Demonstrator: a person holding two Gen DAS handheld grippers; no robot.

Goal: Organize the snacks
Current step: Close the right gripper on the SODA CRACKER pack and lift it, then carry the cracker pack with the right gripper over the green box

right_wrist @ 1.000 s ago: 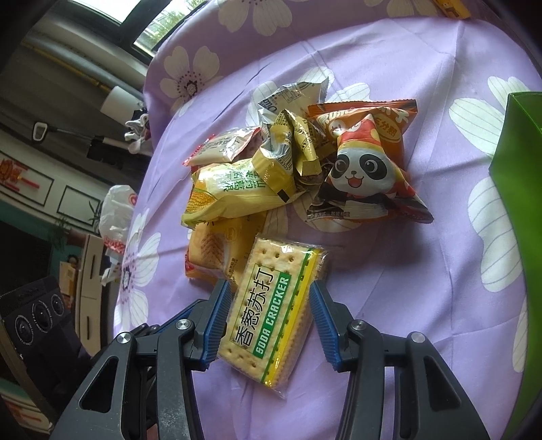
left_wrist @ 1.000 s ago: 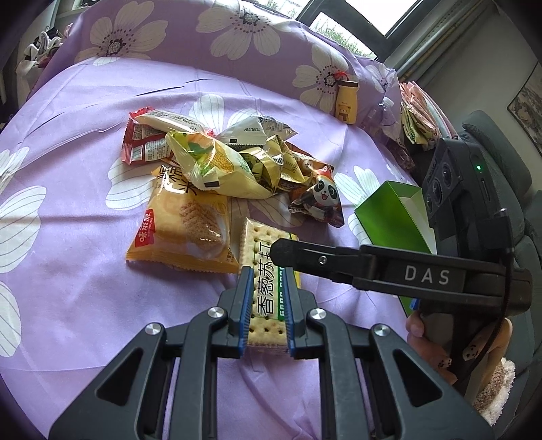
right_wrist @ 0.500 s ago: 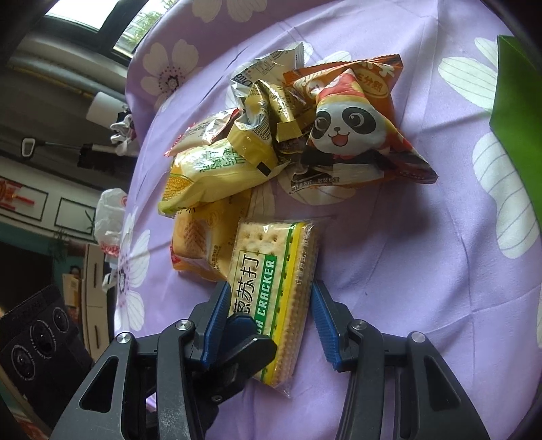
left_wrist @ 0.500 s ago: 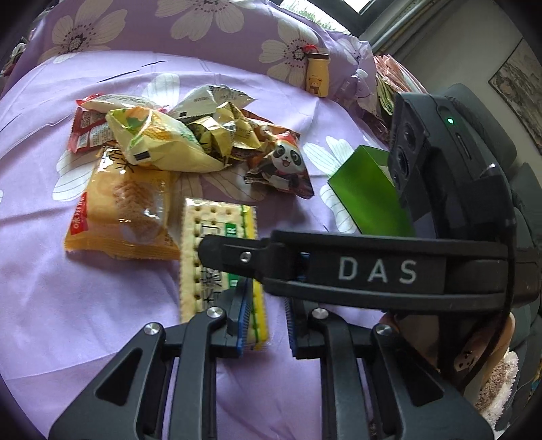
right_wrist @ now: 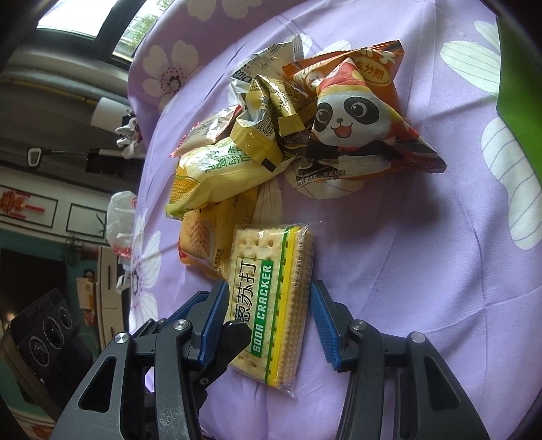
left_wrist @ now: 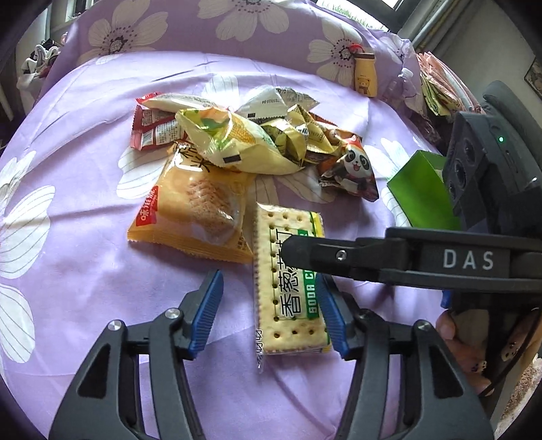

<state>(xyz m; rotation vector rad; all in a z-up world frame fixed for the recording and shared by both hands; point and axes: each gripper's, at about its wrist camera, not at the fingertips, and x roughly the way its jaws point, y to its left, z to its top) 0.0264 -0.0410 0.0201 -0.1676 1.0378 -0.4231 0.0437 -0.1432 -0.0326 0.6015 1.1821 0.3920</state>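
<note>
The soda cracker pack (left_wrist: 288, 281) is lying flat on the purple flowered cloth (left_wrist: 67, 270), just in front of the heap of snack bags (left_wrist: 244, 142); the left claw (left_wrist: 271, 311) is standing spread apart, its right pad beside the pack's edge; the right claw (right_wrist: 267, 314) is straddling the pack's near end with both blue pads apart, not yet clamping it; the panda bag (right_wrist: 352, 122) is sitting at the heap's edge; the green box (left_wrist: 420, 193) is standing nearby.

place: home | evidence: flowered purple bedsheet (left_wrist: 84, 189), sofa (left_wrist: 508, 101), window (right_wrist: 101, 30)
</note>
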